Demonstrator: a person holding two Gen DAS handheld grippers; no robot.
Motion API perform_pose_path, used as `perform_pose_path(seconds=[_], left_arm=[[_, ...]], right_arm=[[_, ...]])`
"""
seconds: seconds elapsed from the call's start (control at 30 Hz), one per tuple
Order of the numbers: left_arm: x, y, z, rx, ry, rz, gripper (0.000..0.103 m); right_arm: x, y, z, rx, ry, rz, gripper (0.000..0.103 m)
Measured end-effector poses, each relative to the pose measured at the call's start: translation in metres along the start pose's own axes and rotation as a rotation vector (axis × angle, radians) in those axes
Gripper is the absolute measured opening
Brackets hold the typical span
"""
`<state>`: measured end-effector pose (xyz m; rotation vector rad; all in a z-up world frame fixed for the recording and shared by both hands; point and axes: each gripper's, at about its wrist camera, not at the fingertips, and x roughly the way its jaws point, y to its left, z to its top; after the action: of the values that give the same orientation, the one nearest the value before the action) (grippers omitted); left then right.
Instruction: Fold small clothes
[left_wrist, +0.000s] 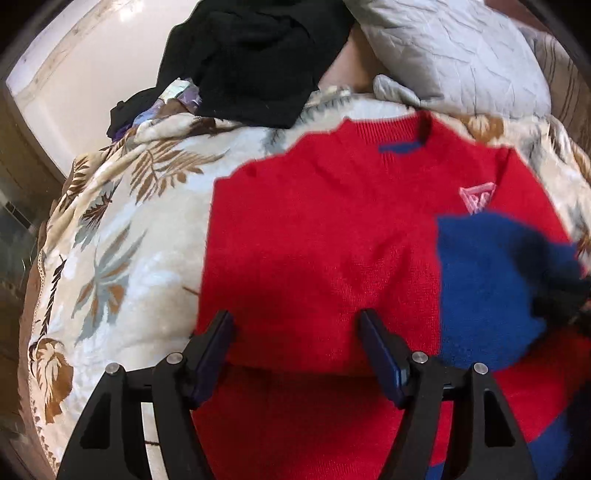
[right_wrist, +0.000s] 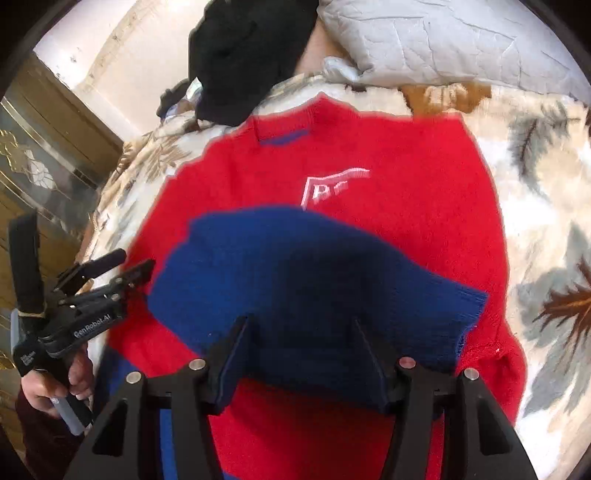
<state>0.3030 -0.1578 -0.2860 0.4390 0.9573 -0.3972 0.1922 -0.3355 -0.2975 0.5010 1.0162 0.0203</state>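
Two spread claws, left (left_wrist: 295, 325) and right (right_wrist: 301, 328), hover over a red sweater (left_wrist: 314, 229) whose blue sleeve (right_wrist: 295, 273) lies folded across it on a bed (left_wrist: 129, 221).

Red sweater (left_wrist: 314, 229) with hidden and blurred parts on a bed.
The blue sleeve (right_wrist: 295, 280) covers the lower part of the pink chest emblem (right_wrist: 332, 186), so its lettering cannot be read. The sweater's hem runs off the bottom edge. In the left wrist view, the right hand-held gripper (left_wrist: 565, 299) is a dark blur at the right edge.
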Motion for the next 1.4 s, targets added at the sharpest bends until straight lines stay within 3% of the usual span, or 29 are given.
perform_pose_path(seconds=[0.2, 0.27, 0.4, 0.6, 0.83, 0.93, 1.0, 1.07, 1.13, 1.23, 1.4], left_arm=[[-0.037, 0.016, -0.008, -0.026, -0.058, -0.029, 0.071], [-0.055, 0.026, -0.024, -0.030, -0.081, -0.040, 0.072], [-0.085, 0.050, -0.075, -0.066, -0.081, -0.042, 0.072], [-0.114, 0.079, -0.172, -0.164, 0.004, -0.109, 0.072], [-0.139, 0.065, -0.242, -0.199, 0.076, -0.229, 0.072], [-0.135, 0.051, -0.258, -0.181, 0.117, -0.280, 0.072], [-0.131, 0.046, -0.261, -0.183, 0.124, -0.275, 0.068], [-0.128, 0.049, -0.260, -0.213, 0.120, -0.304, 0.044], [-0.124, 0.053, -0.259, -0.252, 0.119, -0.349, 0.037], [-0.119, 0.057, -0.259, -0.270, 0.122, -0.383, 0.037], [-0.112, 0.057, -0.260, -0.290, 0.136, -0.446, 0.056]], right_arm=[[-0.042, -0.015, -0.008, 0.055, -0.042, 0.067, 0.061], [-0.055, -0.024, -0.017, 0.090, -0.047, 0.087, 0.069], [-0.091, -0.037, -0.046, 0.135, -0.070, 0.130, 0.072], [-0.128, -0.058, -0.117, 0.215, -0.038, 0.153, 0.072], [-0.146, -0.053, -0.184, 0.238, 0.005, 0.125, 0.072], [-0.145, -0.057, -0.204, 0.274, 0.018, 0.139, 0.072], [-0.141, -0.062, -0.214, 0.310, 0.036, 0.144, 0.072], [-0.137, -0.066, -0.222, 0.344, 0.048, 0.146, 0.072], [-0.135, -0.069, -0.227, 0.367, 0.049, 0.125, 0.072], [-0.130, -0.073, -0.231, 0.390, 0.055, 0.111, 0.072], [-0.114, -0.059, -0.235, 0.348, 0.062, 0.037, 0.073]])
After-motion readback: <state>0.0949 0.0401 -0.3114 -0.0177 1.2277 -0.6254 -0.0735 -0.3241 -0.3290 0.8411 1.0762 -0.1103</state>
